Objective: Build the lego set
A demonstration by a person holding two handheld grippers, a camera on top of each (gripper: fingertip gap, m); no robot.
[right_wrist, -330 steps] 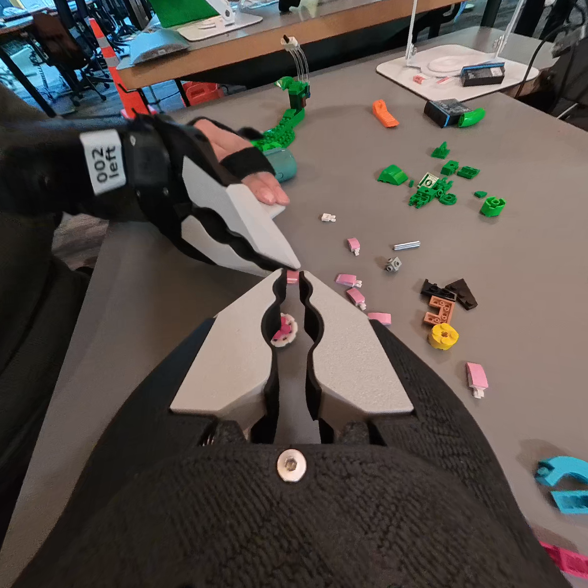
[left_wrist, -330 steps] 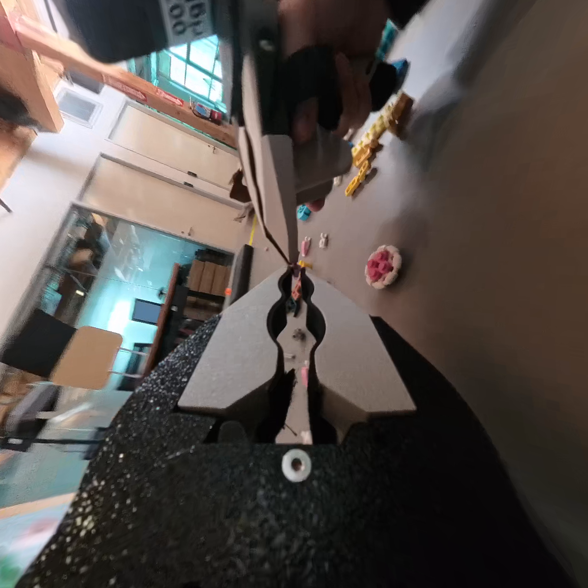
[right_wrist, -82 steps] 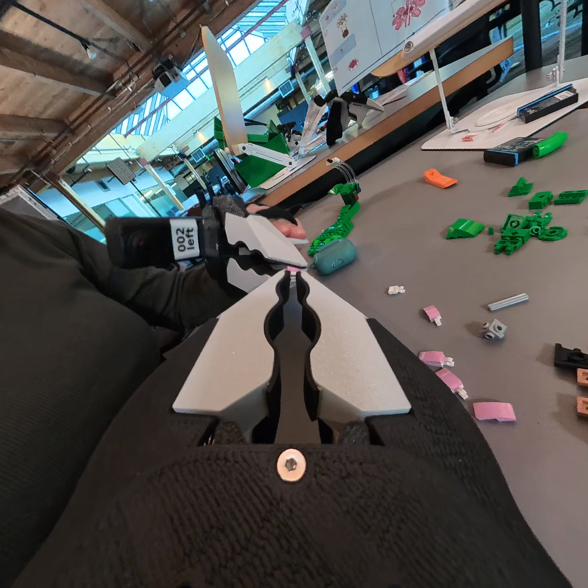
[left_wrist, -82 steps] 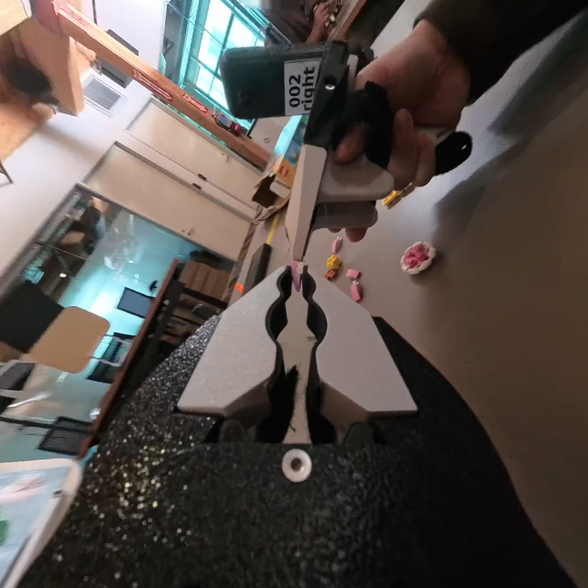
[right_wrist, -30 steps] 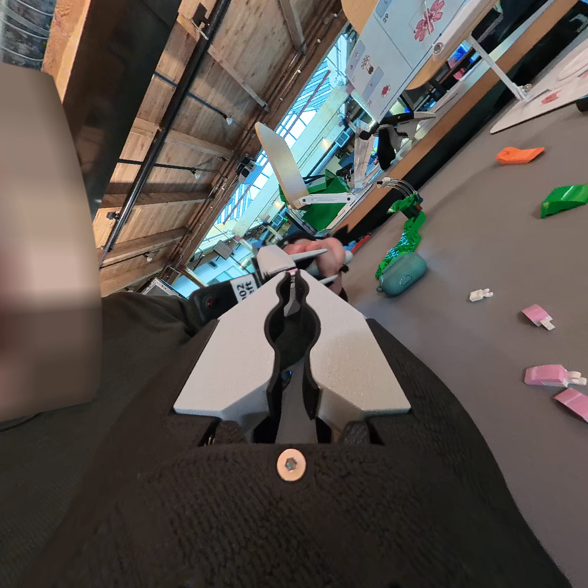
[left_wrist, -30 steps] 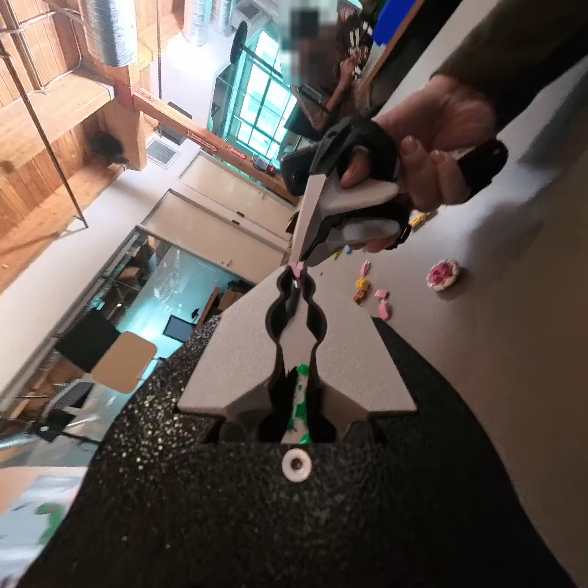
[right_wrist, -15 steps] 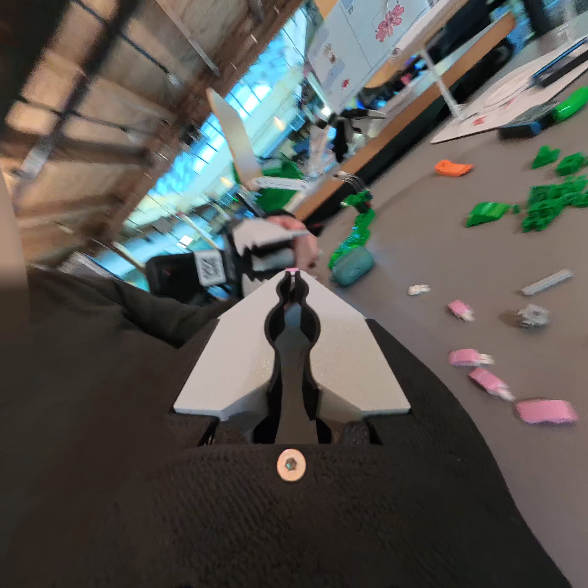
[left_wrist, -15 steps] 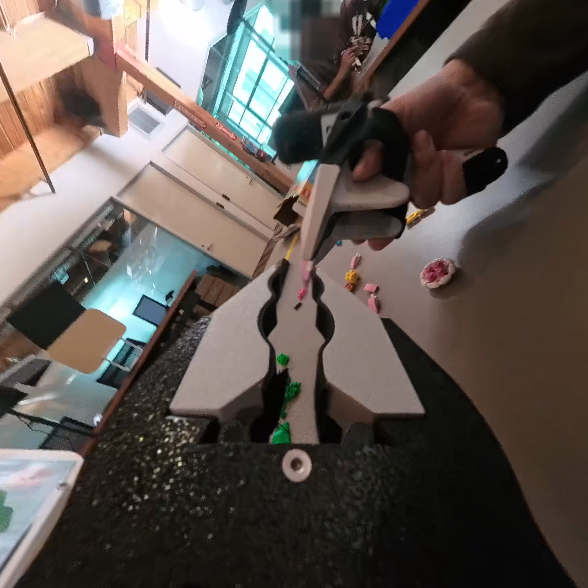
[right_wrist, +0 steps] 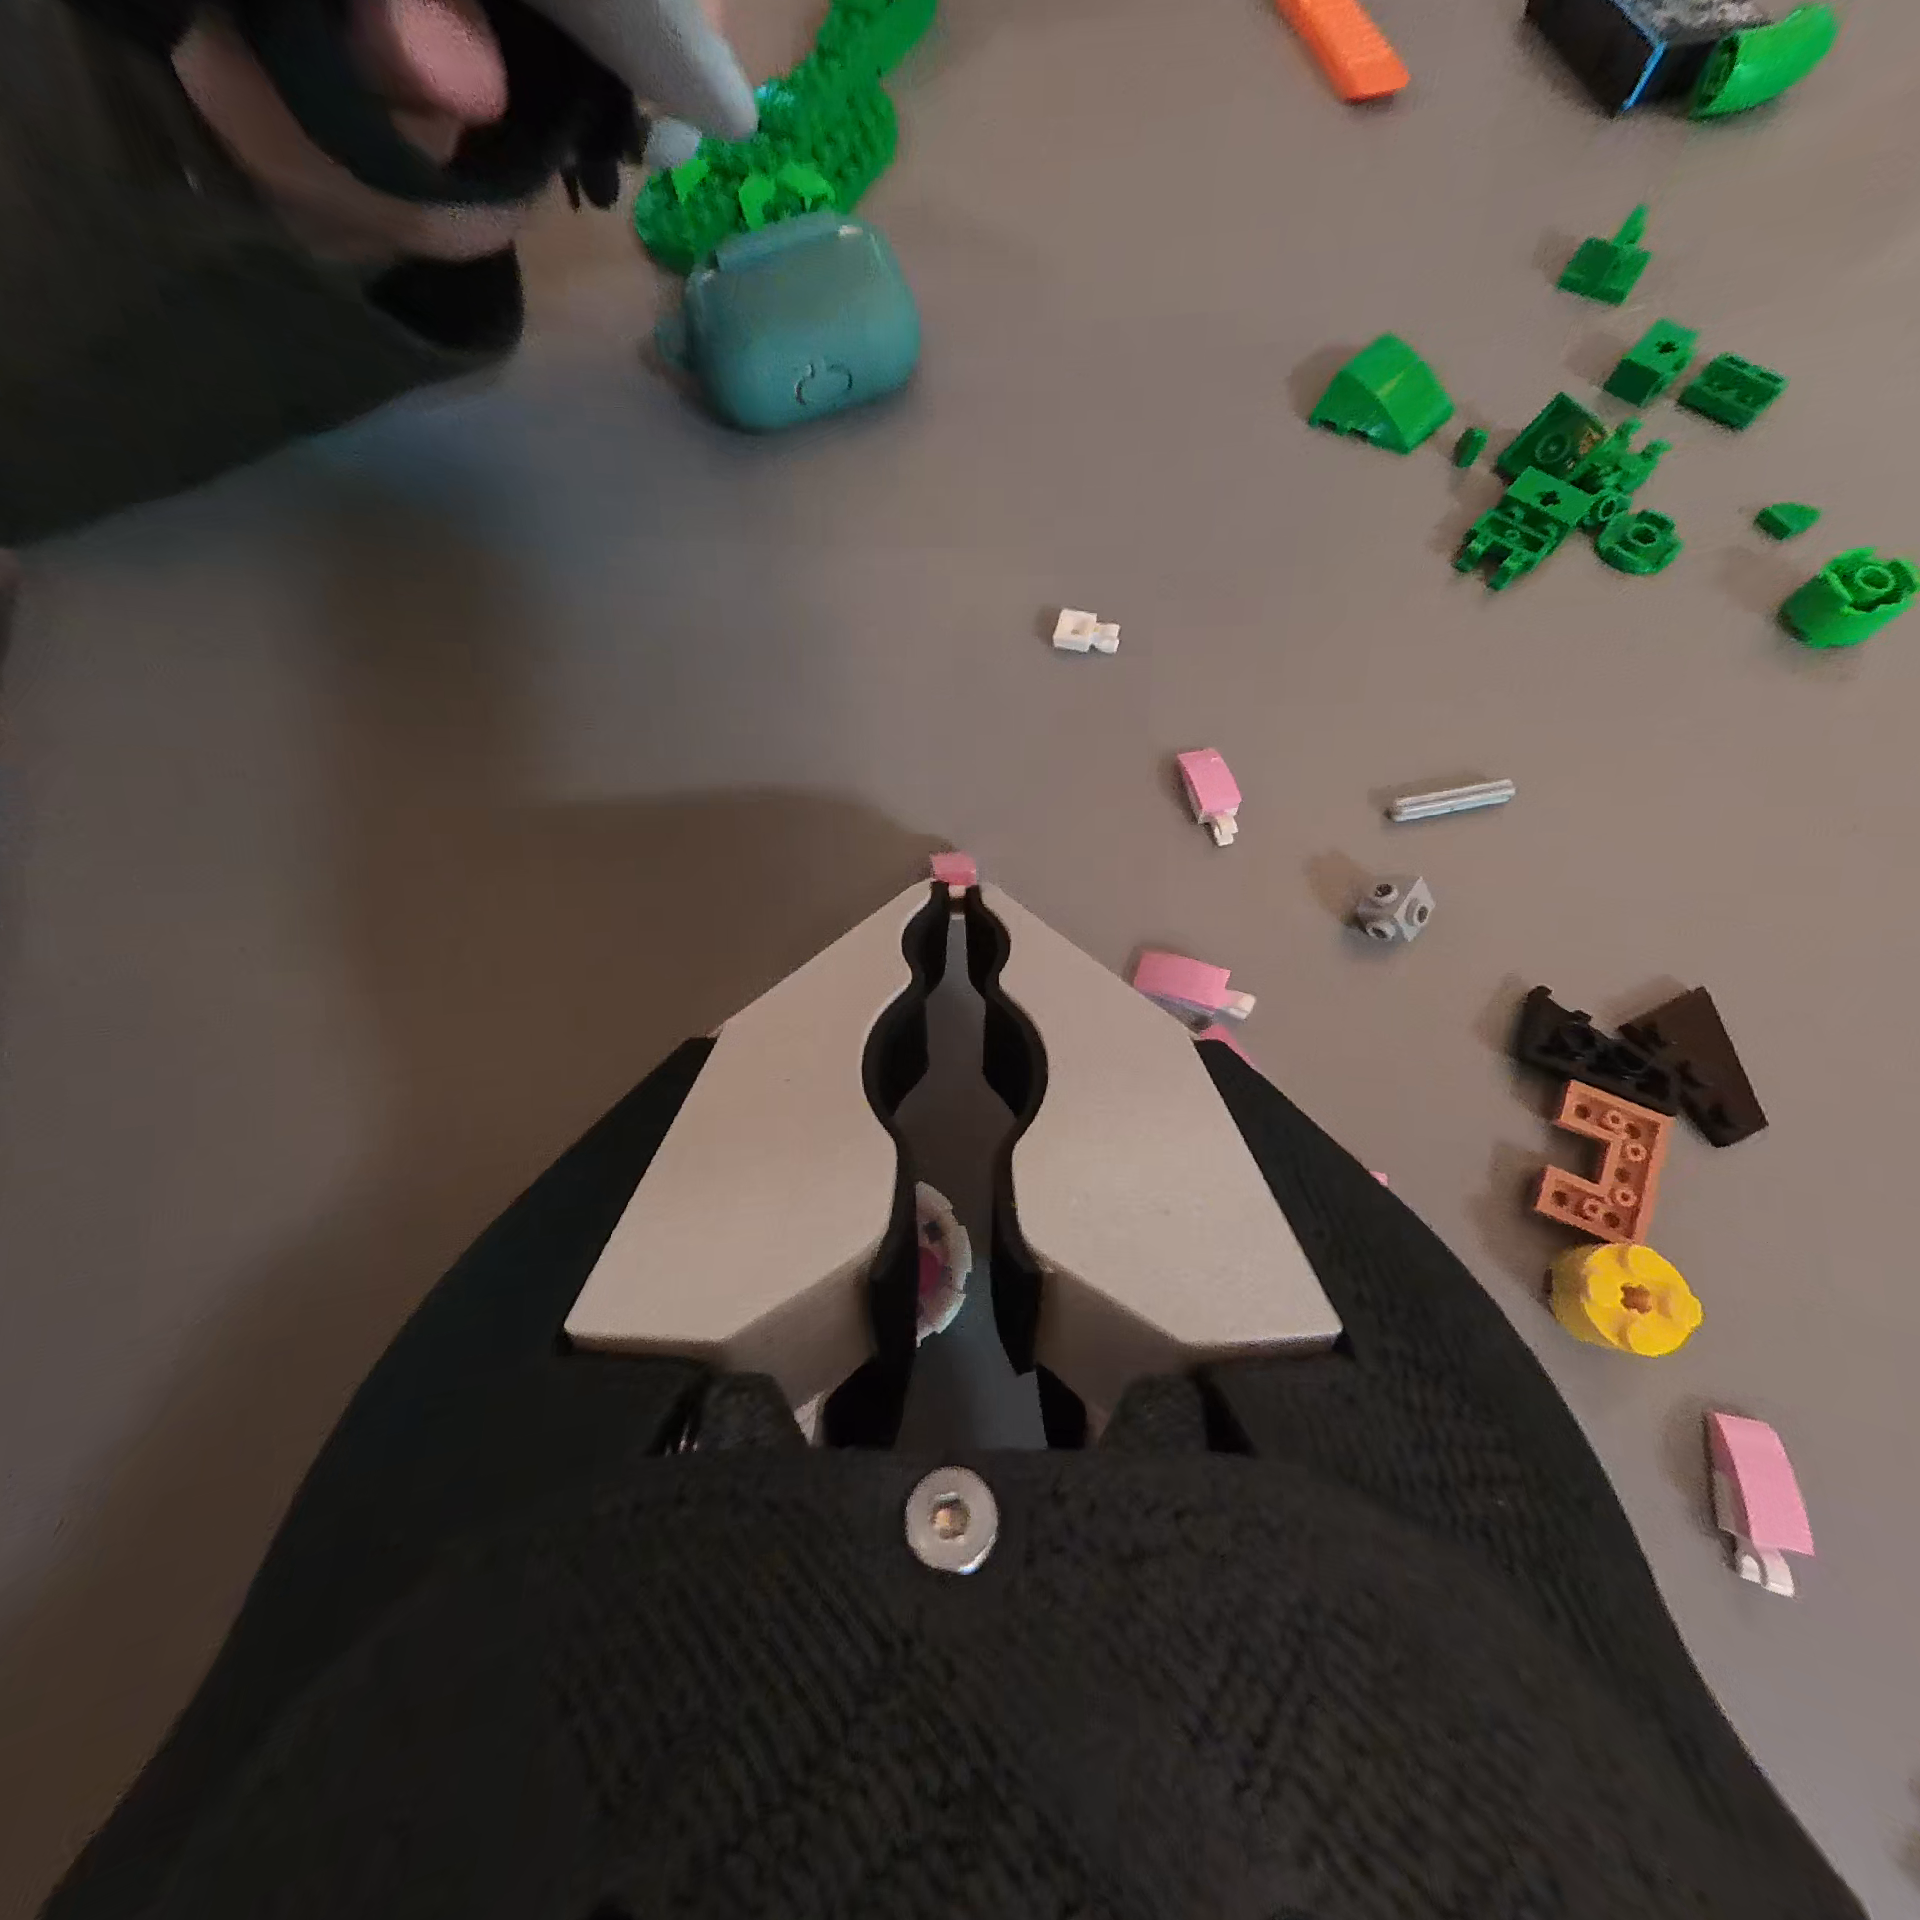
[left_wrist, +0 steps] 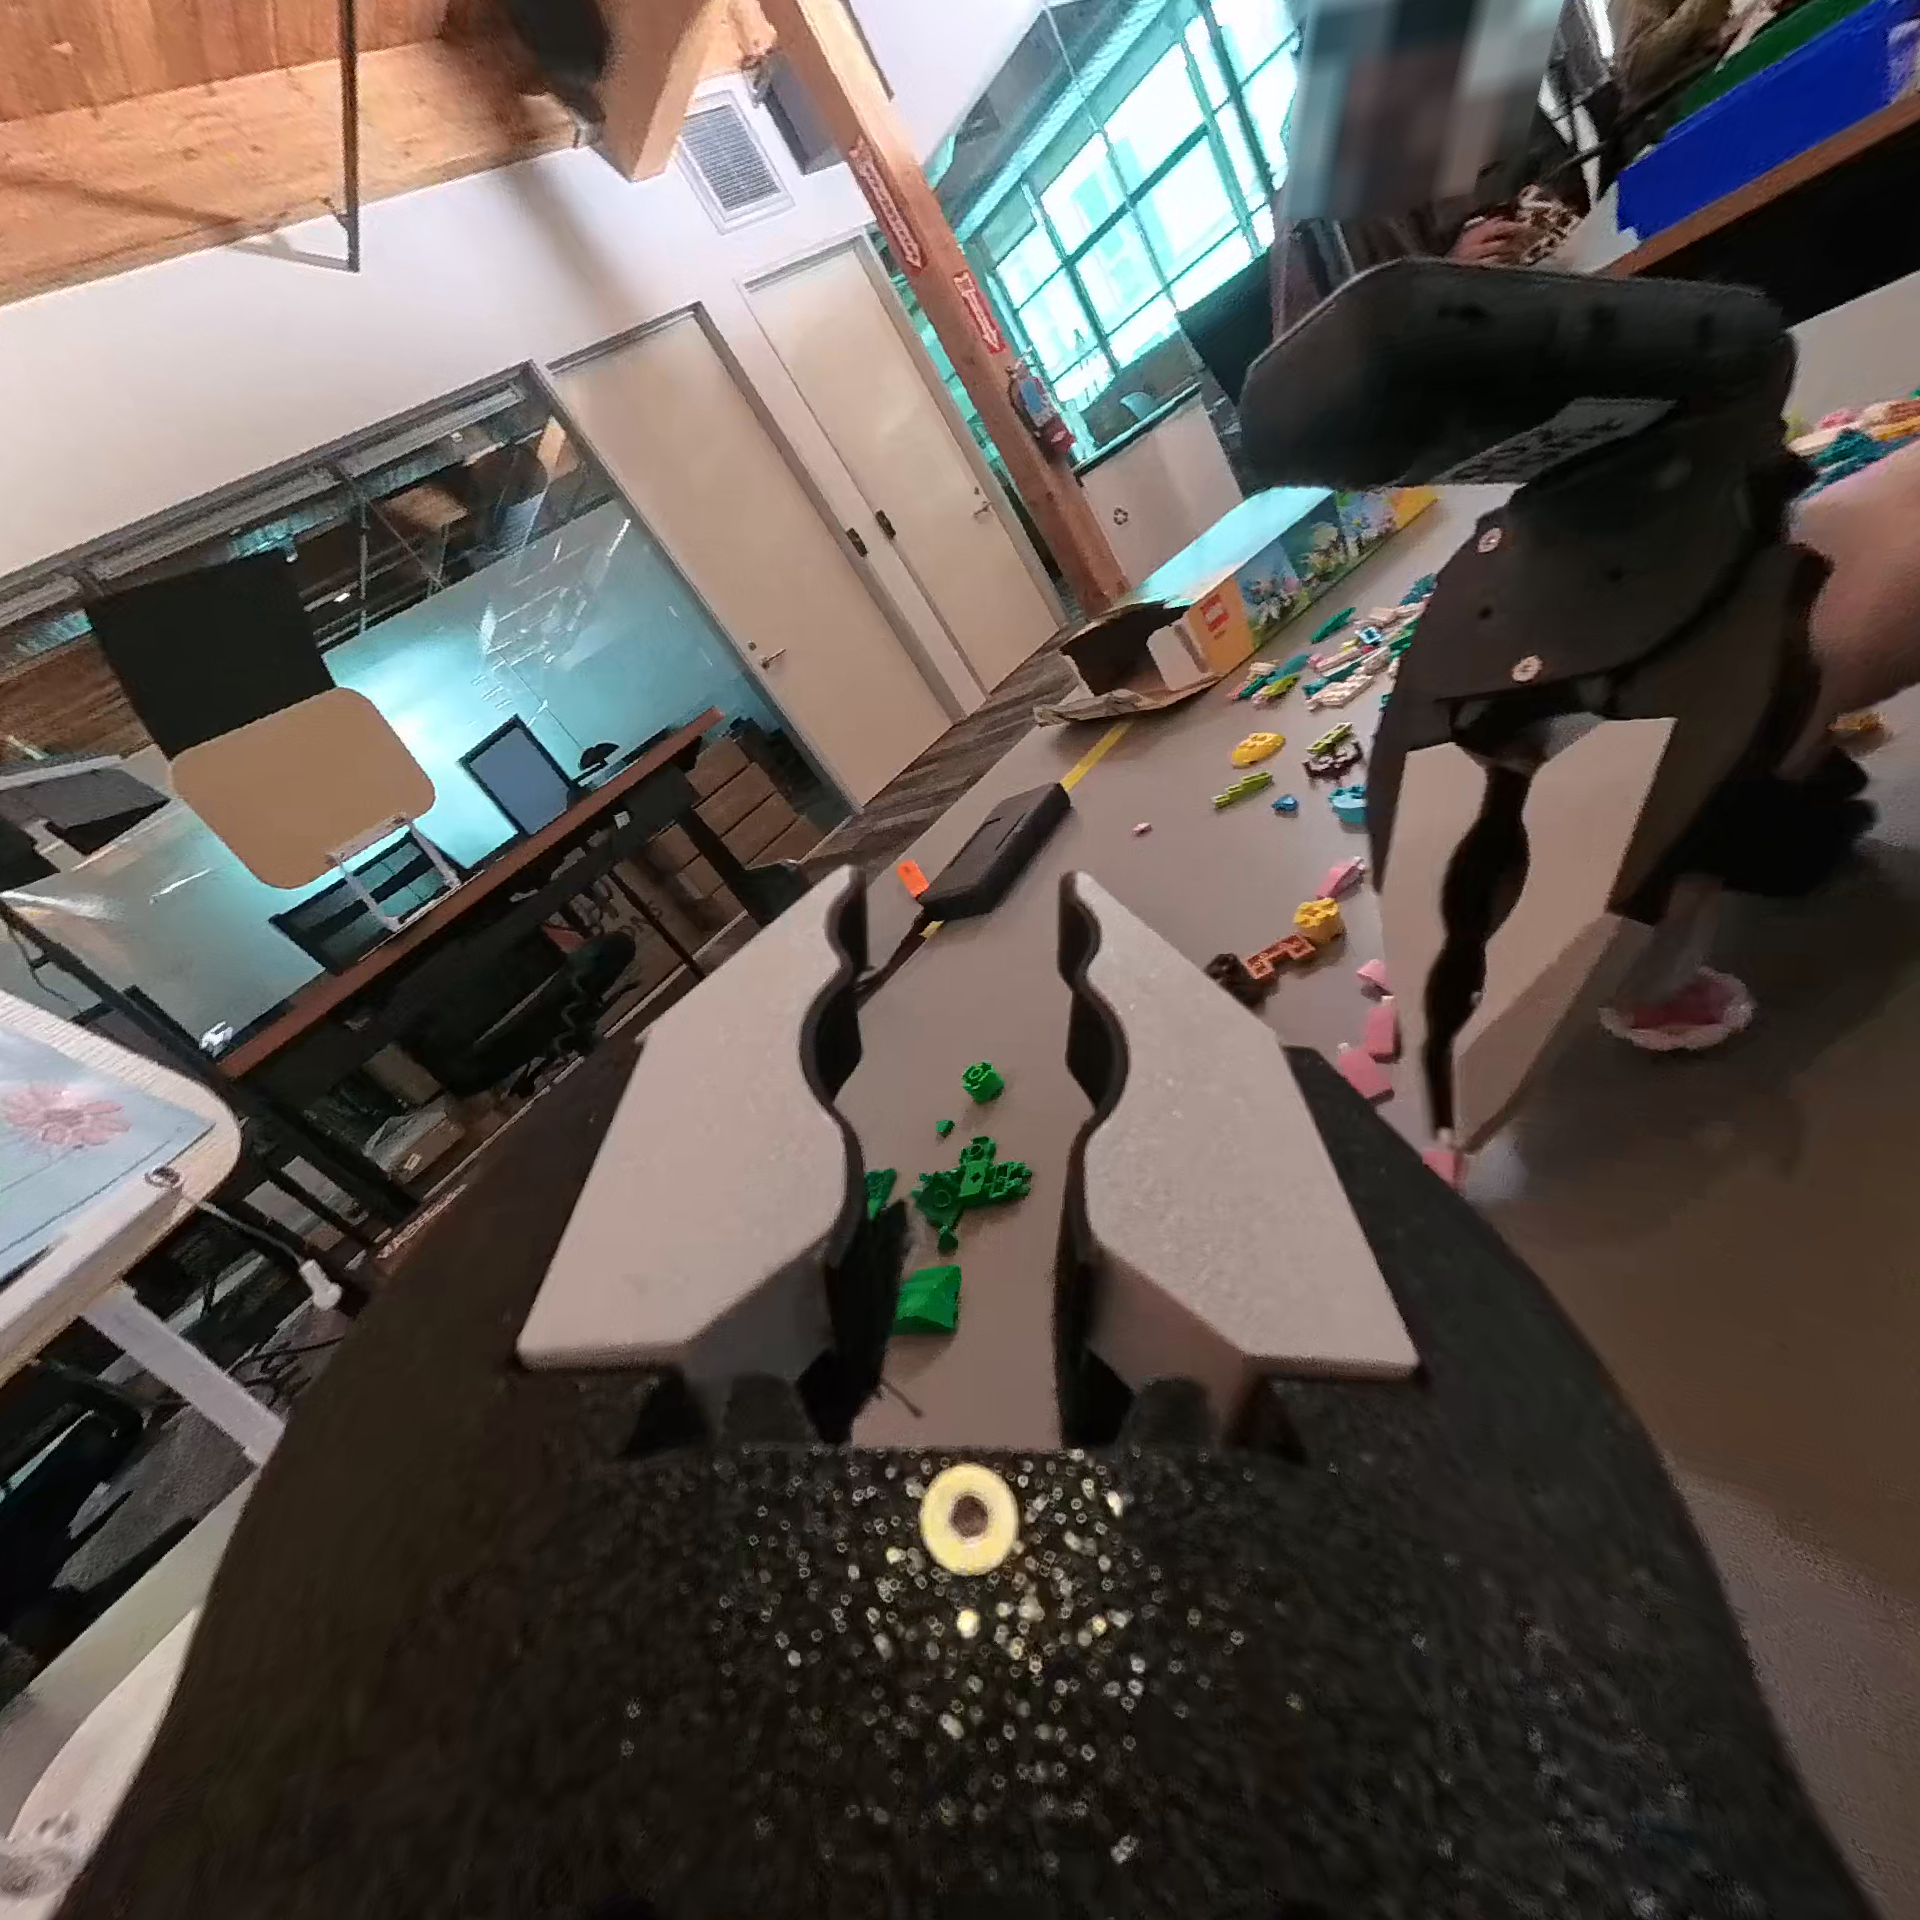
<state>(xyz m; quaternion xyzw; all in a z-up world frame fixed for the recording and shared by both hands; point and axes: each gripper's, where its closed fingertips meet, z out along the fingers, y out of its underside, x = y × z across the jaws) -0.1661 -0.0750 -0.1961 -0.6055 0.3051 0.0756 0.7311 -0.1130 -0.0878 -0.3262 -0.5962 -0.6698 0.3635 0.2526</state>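
My right gripper (right_wrist: 954, 896) is shut on a small pink piece (right_wrist: 954, 869) at its tips and points down at the grey table (right_wrist: 416, 727). In the left wrist view it (left_wrist: 1447, 1127) hangs tips-down at the right, with the pink piece (left_wrist: 1444, 1161) just above the table. My left gripper (left_wrist: 961, 899) is open and empty, with loose green pieces (left_wrist: 966, 1184) showing between its fingers. It also shows at the top left of the right wrist view (right_wrist: 691, 88), above the green build (right_wrist: 774, 156). A round pink-and-white flower piece (left_wrist: 1675, 1013) lies under the right gripper's body.
A teal case (right_wrist: 800, 322) lies by the green build. Pink petals (right_wrist: 1207, 781), a white clip (right_wrist: 1084, 631), a grey axle (right_wrist: 1449, 800), brown and black plates (right_wrist: 1605, 1158), a yellow round piece (right_wrist: 1626, 1301) and green pieces (right_wrist: 1558, 468) lie to the right. A box (left_wrist: 1247, 597) stands far off.
My left gripper has opened, let go of the pink piece and drawn away. My right gripper keeps the pink piece and has swung down toward the table.
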